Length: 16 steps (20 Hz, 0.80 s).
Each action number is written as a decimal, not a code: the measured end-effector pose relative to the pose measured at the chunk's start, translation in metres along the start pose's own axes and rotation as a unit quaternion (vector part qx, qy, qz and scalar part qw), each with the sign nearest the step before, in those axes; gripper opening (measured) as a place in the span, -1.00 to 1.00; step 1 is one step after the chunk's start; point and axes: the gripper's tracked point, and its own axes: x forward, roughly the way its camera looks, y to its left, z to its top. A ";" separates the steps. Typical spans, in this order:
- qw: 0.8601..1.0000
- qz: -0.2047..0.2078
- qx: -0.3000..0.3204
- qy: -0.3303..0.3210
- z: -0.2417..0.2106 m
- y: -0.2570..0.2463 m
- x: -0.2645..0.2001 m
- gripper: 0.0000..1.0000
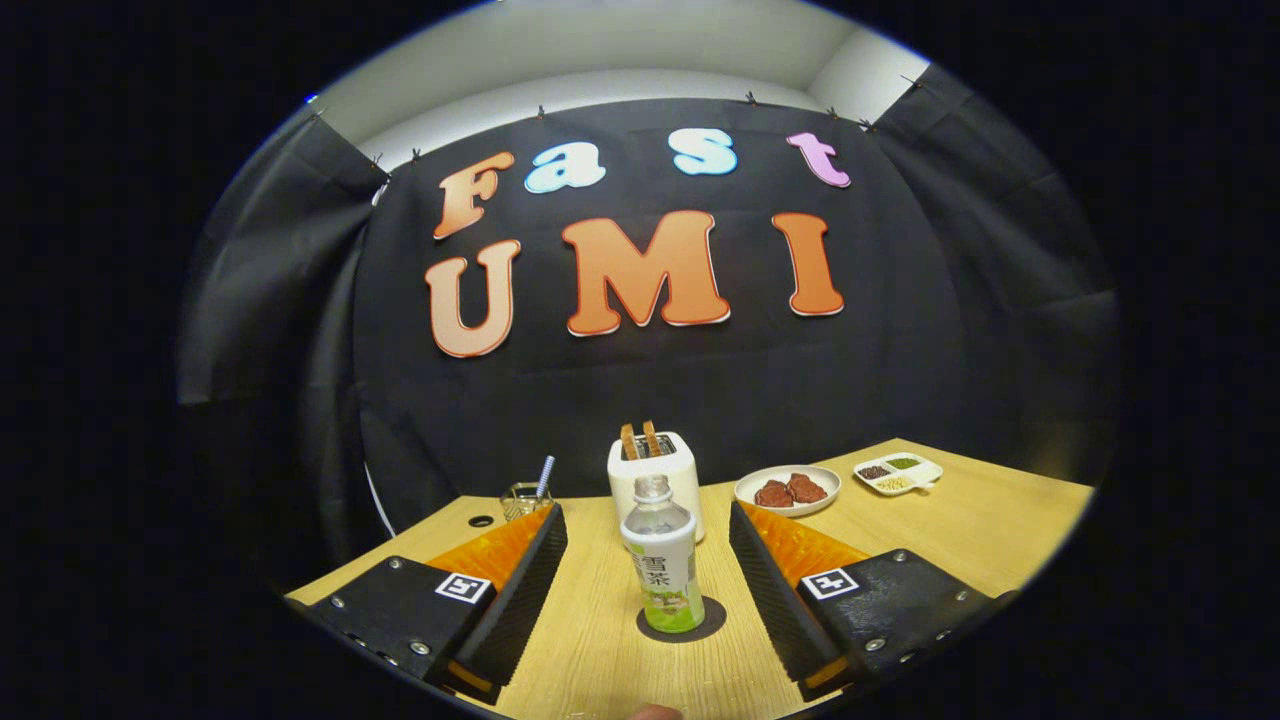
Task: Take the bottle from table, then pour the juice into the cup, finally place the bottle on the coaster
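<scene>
The gripper [648,560] has its two black ribbed fingers [528,585] spread wide apart, with orange parts behind them, and they touch nothing. Between the fingers stands the clear plastic bottle with a green and white label [662,560]. It is upright, without a cap, and there is free space on both sides of it. The bottle rests on the round dark coaster [700,622], which lies flat on the light wooden table [980,520].

Just behind the bottle is a white toaster [660,478] with two brown slices of toast [640,440] standing up in its slots. Beyond the left finger, near the table's far edge, is a small clear glass cup [522,499] with a blue and white striped straw [545,476] leaning in it. A small dark round hole [481,521] in the table is just beside the cup.

Beyond the right finger is a round white plate [748,488] with two pieces of dark red meat [790,491] on it. Further to the right is a white divided dish [928,470] with small portions of dark, green and pale grains in its three sections.
</scene>
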 end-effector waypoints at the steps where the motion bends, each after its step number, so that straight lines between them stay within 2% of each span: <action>1: 1.000 0.006 -0.010 -0.004 0.011 0.008 -0.009 0.94; 6: 0.998 0.008 -0.049 -0.037 0.071 0.043 -0.051 0.94; 11: 0.997 0.034 -0.036 -0.066 0.112 0.077 -0.110 0.94; 16: 0.995 0.033 -0.048 -0.085 0.139 0.099 -0.164 0.93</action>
